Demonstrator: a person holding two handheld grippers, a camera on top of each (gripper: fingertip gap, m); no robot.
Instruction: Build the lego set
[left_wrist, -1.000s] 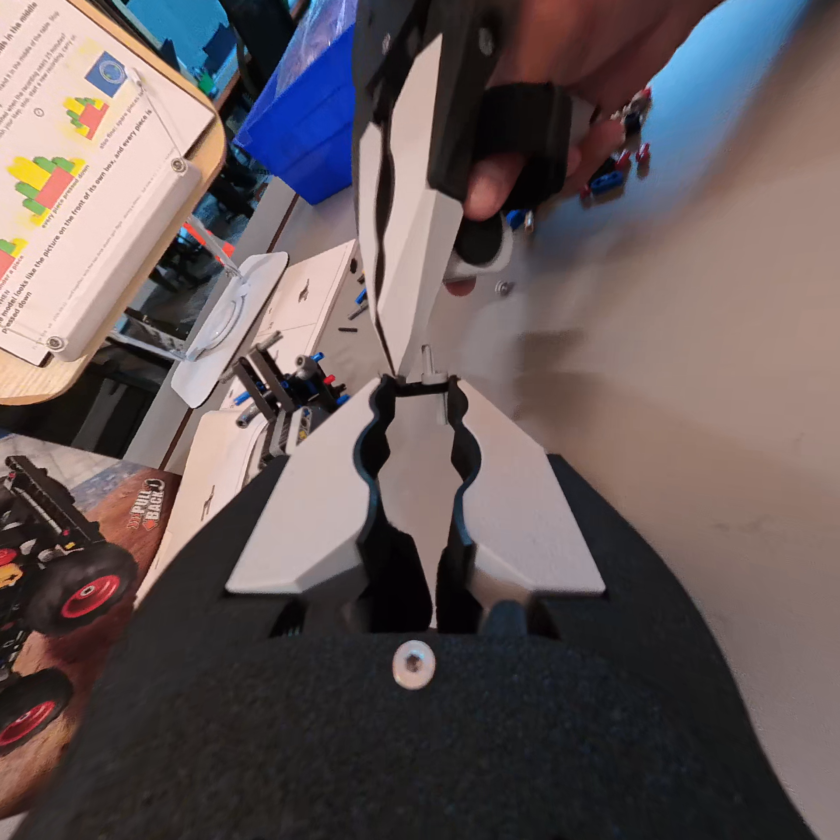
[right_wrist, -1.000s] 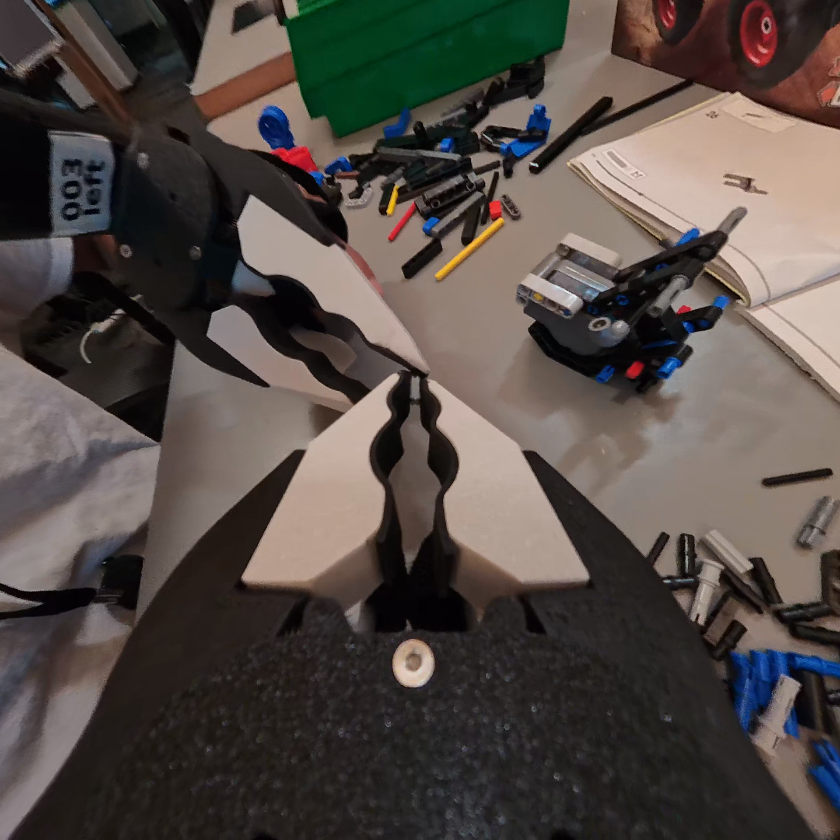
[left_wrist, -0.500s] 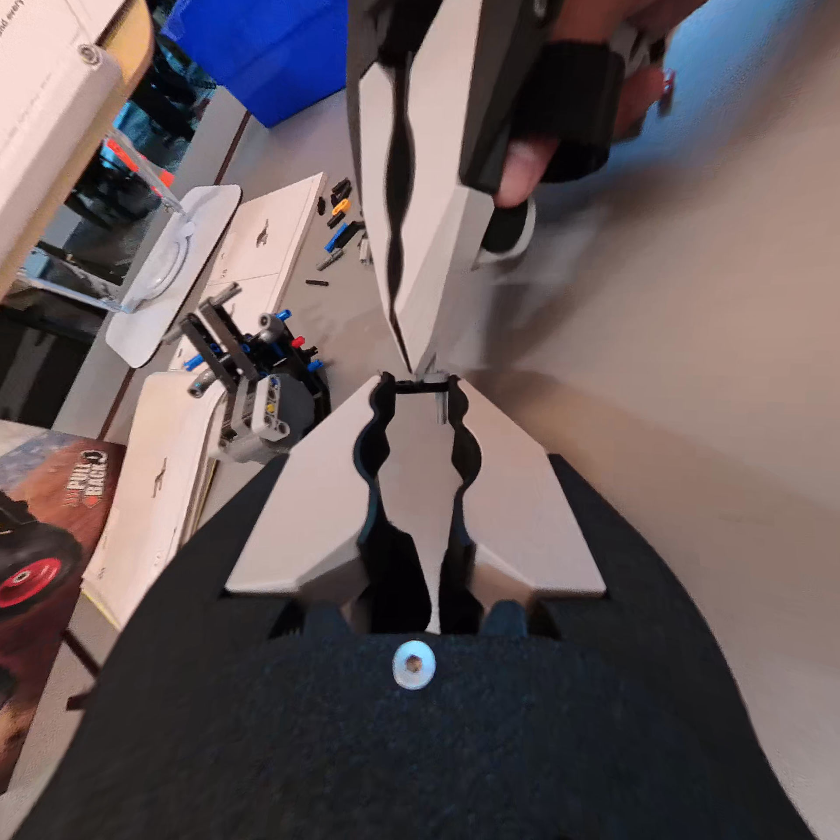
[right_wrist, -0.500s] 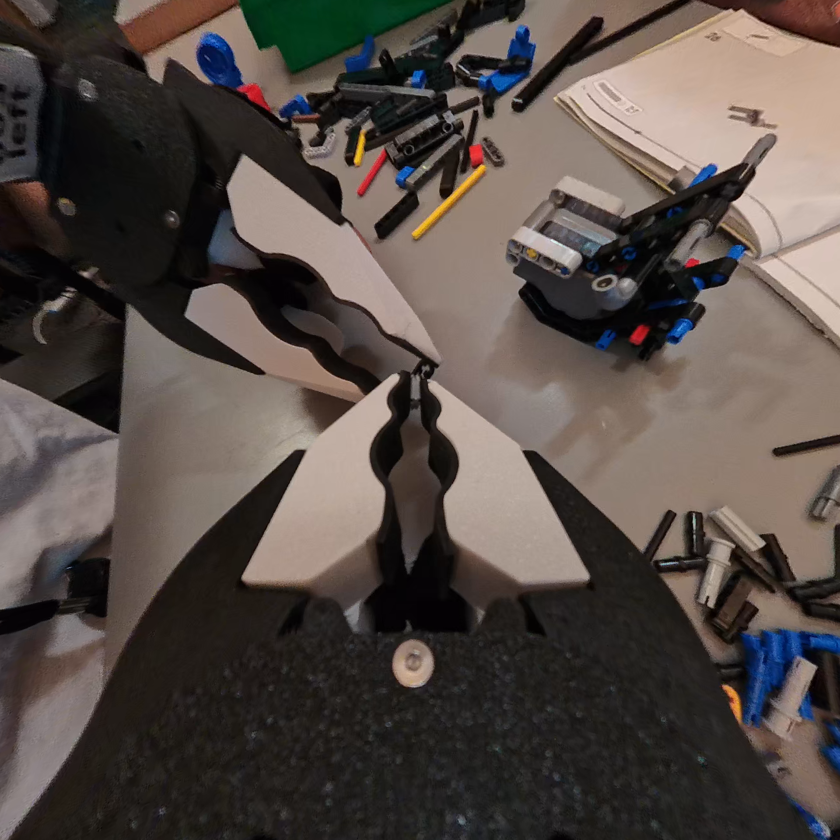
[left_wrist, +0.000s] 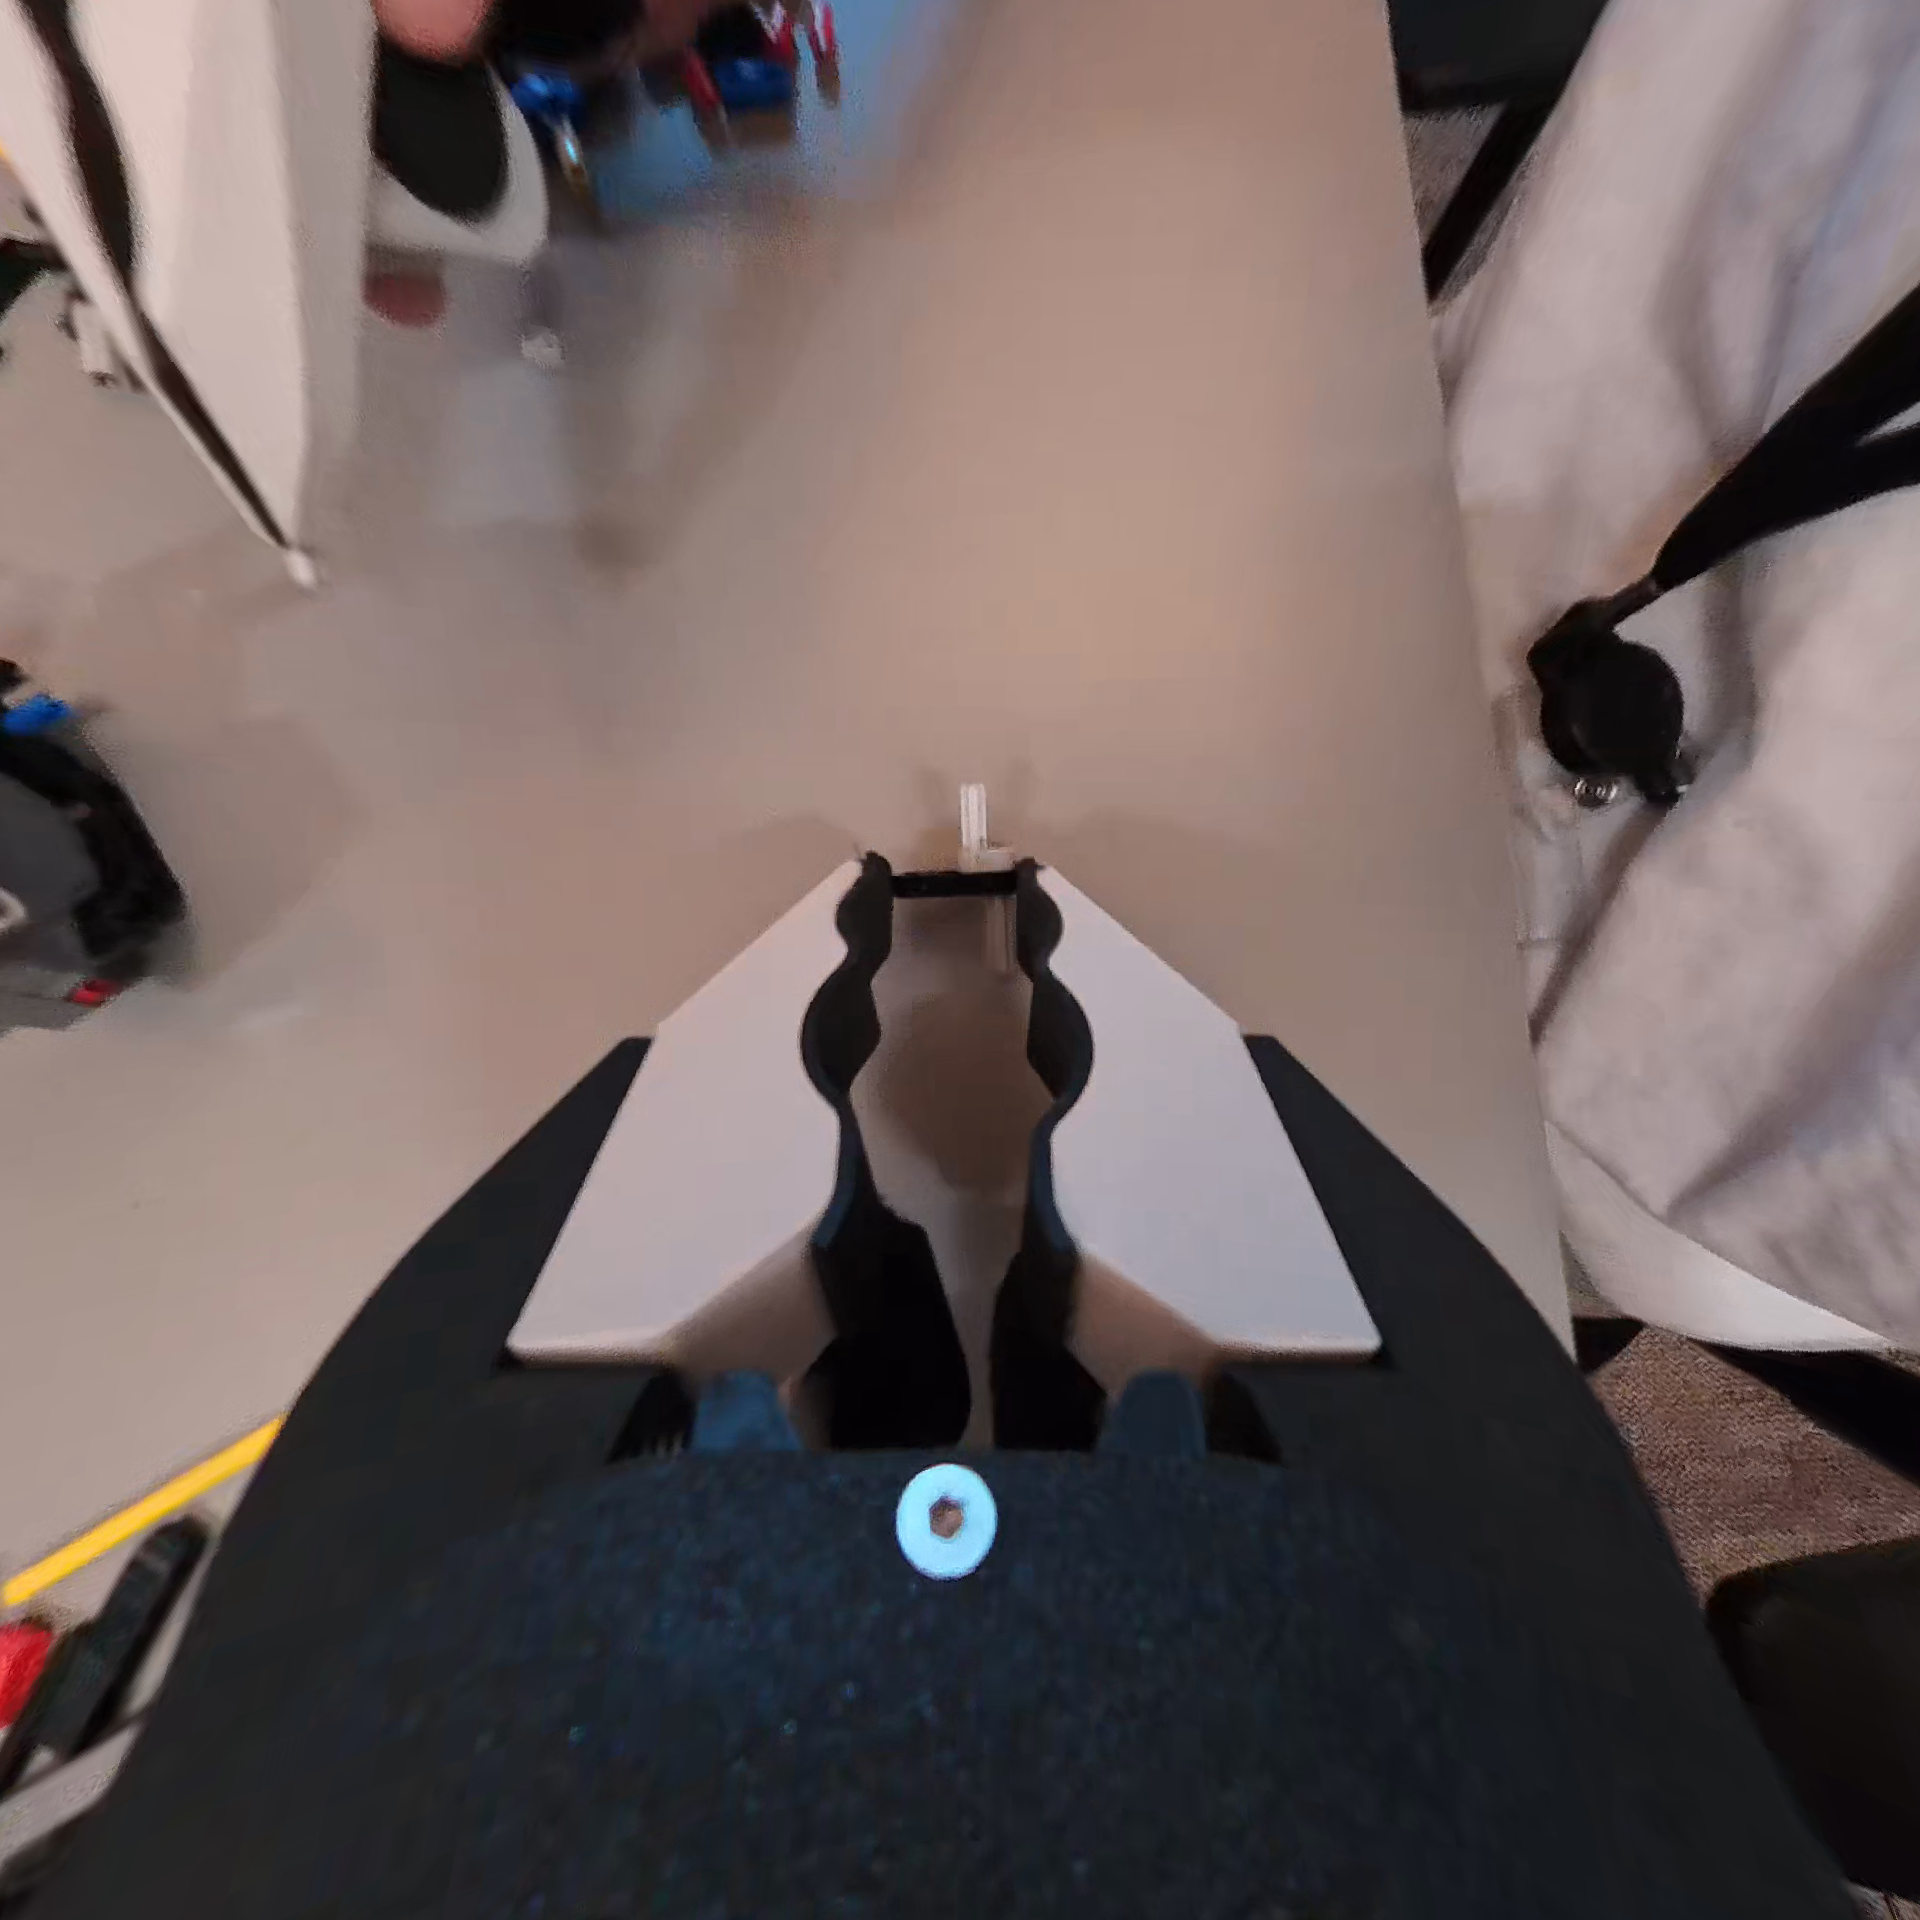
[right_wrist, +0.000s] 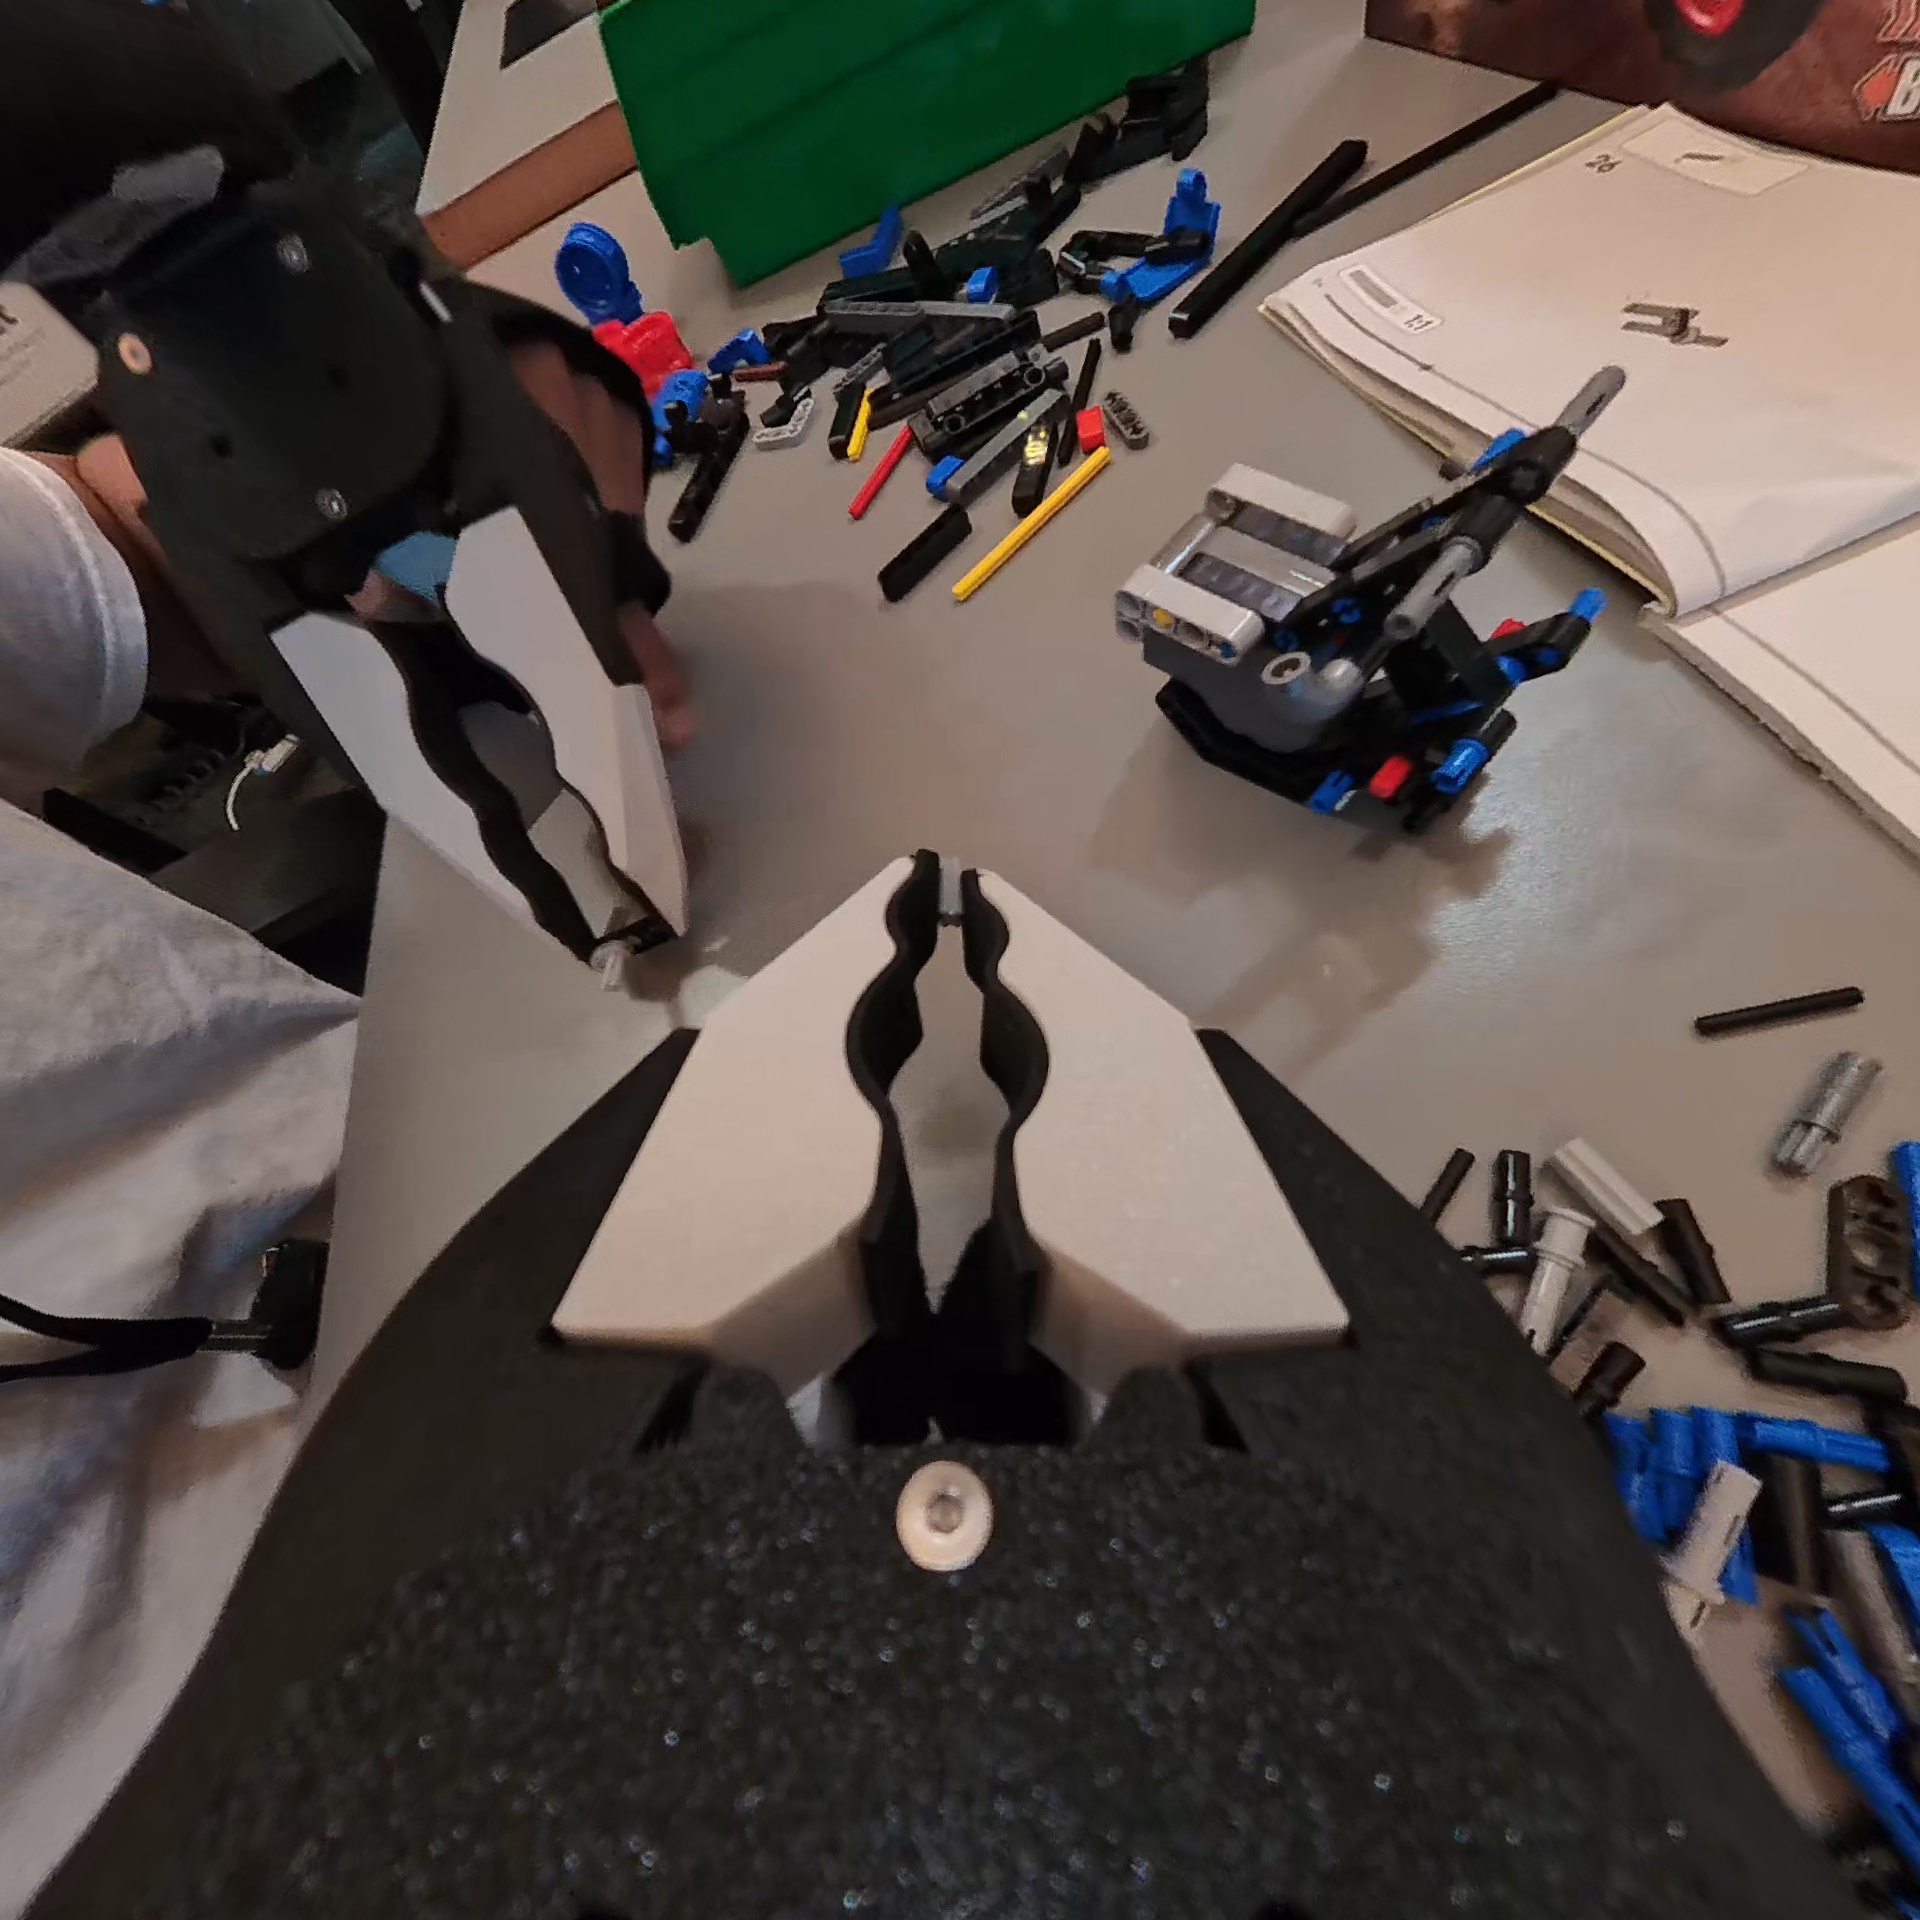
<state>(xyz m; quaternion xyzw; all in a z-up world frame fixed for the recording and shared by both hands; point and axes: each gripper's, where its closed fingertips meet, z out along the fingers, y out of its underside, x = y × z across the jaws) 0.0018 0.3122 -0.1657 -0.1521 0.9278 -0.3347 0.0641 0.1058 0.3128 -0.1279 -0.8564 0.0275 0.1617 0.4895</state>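
Observation:
My left gripper (left_wrist: 954, 883) is shut on a short black axle (left_wrist: 951, 884) that spans its tips, with a light grey pin (left_wrist: 975, 826) on its right end. It is low over the grey table (left_wrist: 1039, 520). In the right wrist view it (right_wrist: 623, 935) points down at the table, left of my right gripper (right_wrist: 945, 878). My right gripper is shut on a small grey piece (right_wrist: 948, 891). Its fingers (left_wrist: 208, 312) show at the top left of the left wrist view. The partly built black, grey and blue model (right_wrist: 1351, 644) stands on the table to the right.
A heap of loose black, blue, red and yellow pieces (right_wrist: 966, 384) lies before a green bin (right_wrist: 883, 104). An open instruction booklet (right_wrist: 1610, 343) lies at the right. More black and blue pins (right_wrist: 1714, 1403) lie at the near right. The person's grey clothing (left_wrist: 1714, 727) is beside the table edge. Tip to tip, the grippers are about 11 cm apart.
The two grippers were tip to tip; now they have parted. My left gripper has swung away and down toward the table with the black axle and pin. My right gripper has stayed shut.

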